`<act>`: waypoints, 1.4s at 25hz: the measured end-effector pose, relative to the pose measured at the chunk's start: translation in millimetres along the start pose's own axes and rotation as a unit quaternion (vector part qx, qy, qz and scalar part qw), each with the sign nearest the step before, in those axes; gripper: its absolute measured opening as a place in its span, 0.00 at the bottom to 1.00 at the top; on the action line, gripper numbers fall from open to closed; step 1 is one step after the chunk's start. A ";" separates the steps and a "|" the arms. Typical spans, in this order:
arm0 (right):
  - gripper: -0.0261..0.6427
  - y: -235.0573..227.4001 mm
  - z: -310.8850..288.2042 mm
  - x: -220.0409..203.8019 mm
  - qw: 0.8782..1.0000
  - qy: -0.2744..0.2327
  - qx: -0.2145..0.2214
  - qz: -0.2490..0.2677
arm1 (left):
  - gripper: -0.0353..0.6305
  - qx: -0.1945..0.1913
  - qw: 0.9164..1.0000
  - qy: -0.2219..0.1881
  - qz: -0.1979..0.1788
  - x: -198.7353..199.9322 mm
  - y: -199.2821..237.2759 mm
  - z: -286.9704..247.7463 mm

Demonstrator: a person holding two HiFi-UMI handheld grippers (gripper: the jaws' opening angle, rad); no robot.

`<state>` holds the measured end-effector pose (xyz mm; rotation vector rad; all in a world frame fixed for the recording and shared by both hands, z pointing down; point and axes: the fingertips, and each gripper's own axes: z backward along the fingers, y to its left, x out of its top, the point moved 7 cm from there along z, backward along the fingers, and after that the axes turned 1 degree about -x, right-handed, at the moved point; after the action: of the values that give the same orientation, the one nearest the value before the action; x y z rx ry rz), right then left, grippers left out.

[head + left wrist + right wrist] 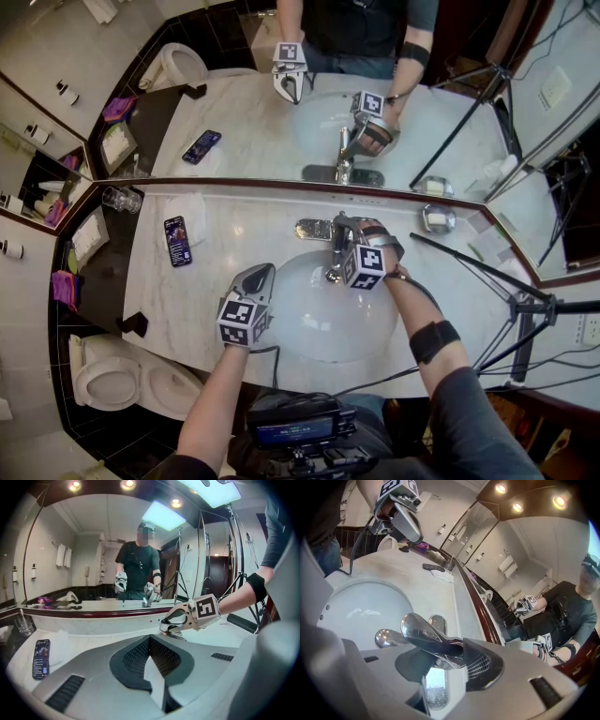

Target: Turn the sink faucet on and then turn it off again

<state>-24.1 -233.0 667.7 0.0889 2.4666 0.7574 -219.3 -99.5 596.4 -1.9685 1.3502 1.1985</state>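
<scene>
Right gripper view only: right gripper [449, 657] jaws apart astride faucet lever [423, 632]. Head view: left gripper [258, 281] at basin [314, 330] 9 o'clock, jaws together.

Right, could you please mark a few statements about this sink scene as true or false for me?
1. The left gripper is shut and empty. True.
2. The faucet lever stands between the right gripper's jaws. True.
3. Water is running into the basin. False: no stream shows at the spout.
4. The phone lies to the right of the lever in the head view. False: it lies on the counter to the lever's left.
</scene>
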 end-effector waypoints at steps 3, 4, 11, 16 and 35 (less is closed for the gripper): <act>0.33 -5.2 -1.2 -0.4 1.000 -0.001 0.022 -0.021 | 0.06 0.002 1.000 0.000 0.001 -0.6 1.5 0.4; 0.33 -7.1 -1.8 -1.2 0.999 -0.001 0.030 -0.030 | 0.06 0.002 1.000 0.000 0.002 -1.0 1.7 0.2; 0.33 -17.5 -6.0 -5.6 0.993 0.003 0.077 -0.091 | 0.06 0.002 1.000 0.000 0.004 -1.1 3.3 0.5; 0.33 -26.6 -9.6 -9.8 0.985 0.005 0.104 -0.136 | 0.06 0.003 1.000 -0.002 0.003 -0.2 4.3 1.6; 0.36 -25.0 -7.5 -11.0 0.986 0.050 0.091 -0.128 | 0.06 0.006 1.000 -0.008 0.004 2.5 2.1 10.5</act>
<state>-16.4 -260.2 664.9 -0.2013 2.5720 0.4361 -225.1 -93.6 589.2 -1.9426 1.3542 1.2045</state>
